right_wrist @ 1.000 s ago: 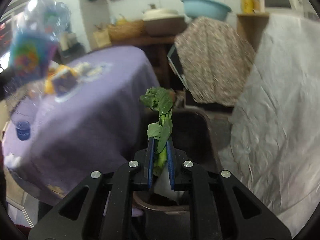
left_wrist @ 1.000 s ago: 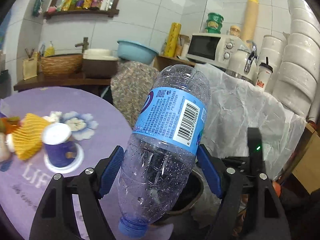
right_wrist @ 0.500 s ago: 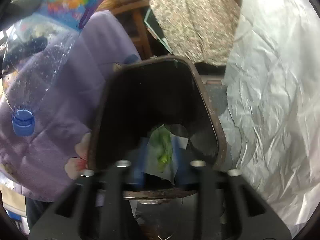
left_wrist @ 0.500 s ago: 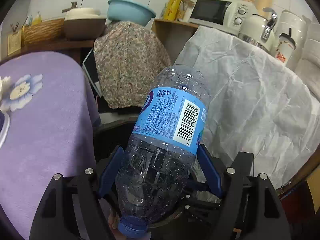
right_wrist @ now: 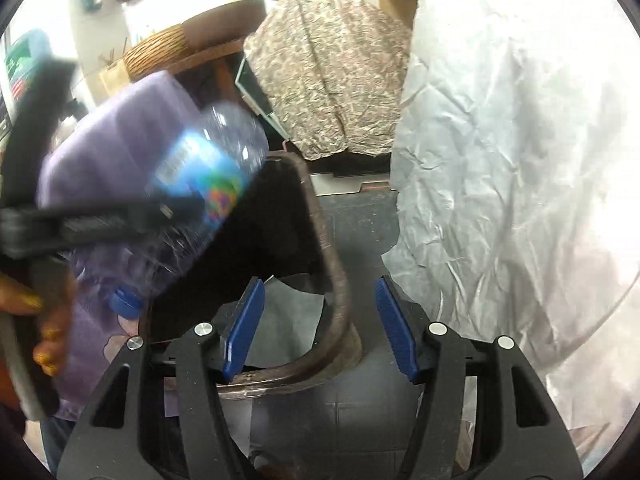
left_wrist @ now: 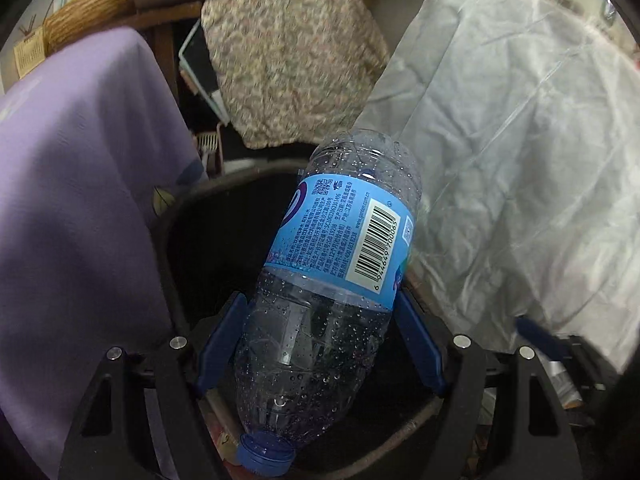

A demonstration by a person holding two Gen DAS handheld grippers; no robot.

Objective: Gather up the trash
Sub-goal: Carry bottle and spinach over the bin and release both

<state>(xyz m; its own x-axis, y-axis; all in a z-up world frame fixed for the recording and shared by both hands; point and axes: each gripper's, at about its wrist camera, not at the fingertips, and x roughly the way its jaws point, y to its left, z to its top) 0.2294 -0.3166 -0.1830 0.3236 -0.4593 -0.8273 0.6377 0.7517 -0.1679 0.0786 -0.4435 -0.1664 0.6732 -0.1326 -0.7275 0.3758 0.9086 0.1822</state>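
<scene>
My left gripper (left_wrist: 320, 336) is shut on a clear plastic bottle (left_wrist: 332, 280) with a blue label and blue cap, held cap-down over the dark trash bin (left_wrist: 208, 240). The bottle (right_wrist: 192, 200) and bin (right_wrist: 332, 280) also show in the right wrist view, the bottle blurred at left above the bin's opening. My right gripper (right_wrist: 320, 332) is open and empty, low over the bin's right rim. Grey paper (right_wrist: 280, 320) lies inside the bin.
A table with a purple cloth (left_wrist: 72, 200) stands left of the bin. A crinkled white sheet (left_wrist: 520, 160) covers furniture on the right. A floral-covered object (left_wrist: 288, 60) stands behind the bin.
The right gripper opened and let the green leafy scrap fall into the bin. The left gripper carried the bottle from the table side down over the bin.
</scene>
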